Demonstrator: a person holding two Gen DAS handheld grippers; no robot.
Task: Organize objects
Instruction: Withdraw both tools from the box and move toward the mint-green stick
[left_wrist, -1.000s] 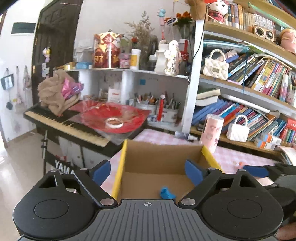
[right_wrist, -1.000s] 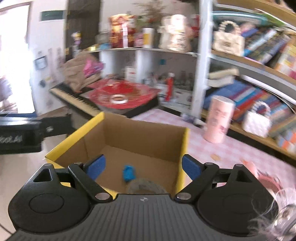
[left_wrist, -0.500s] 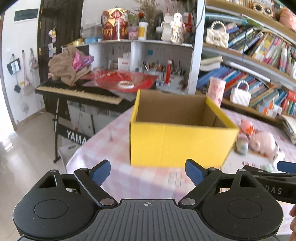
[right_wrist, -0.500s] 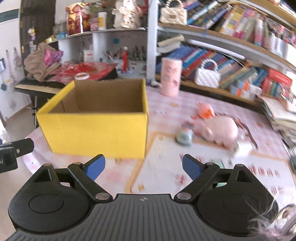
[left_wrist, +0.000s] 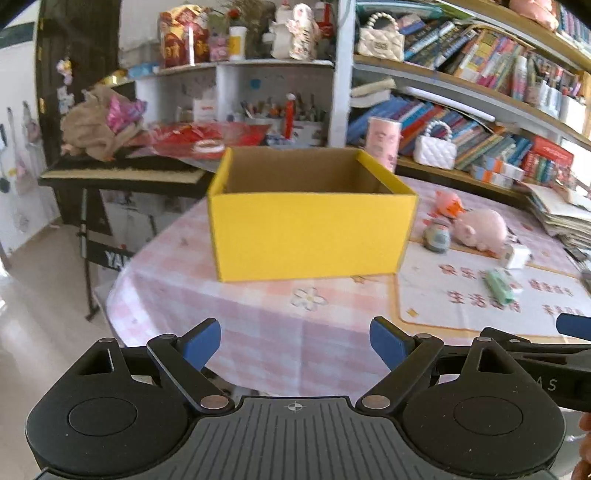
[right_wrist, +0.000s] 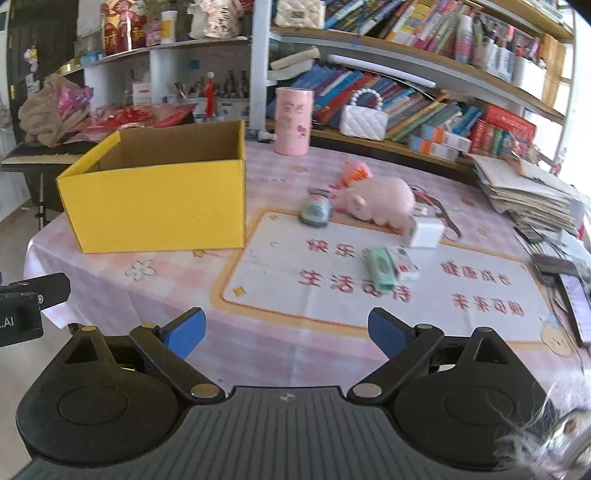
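Note:
An open yellow cardboard box (left_wrist: 310, 232) (right_wrist: 159, 206) stands on the pink checked tablecloth; its inside is hidden from here. To its right lie a pink plush pig (right_wrist: 380, 199) (left_wrist: 480, 229), a small grey-green toy car (right_wrist: 316, 210) (left_wrist: 436, 238), a white cube charger (right_wrist: 424, 232), a mint green flat case (right_wrist: 380, 267) (left_wrist: 498, 284) and a small white packet (right_wrist: 404, 264). My left gripper (left_wrist: 295, 341) is open and empty, held back from the box at the table's near edge. My right gripper (right_wrist: 286, 330) is open and empty, over the near edge of the mat.
A pink cylinder tin (right_wrist: 293, 125) stands behind the box. A stack of papers (right_wrist: 532, 195) and a phone (right_wrist: 576, 306) lie at the table's right. Bookshelves (right_wrist: 406, 92) run along the back. A keyboard piano (left_wrist: 122, 173) stands left of the table.
Both grippers have pulled back and away from above the box, open and empty. The box now stands farther off and the objects on the mat have come into view.

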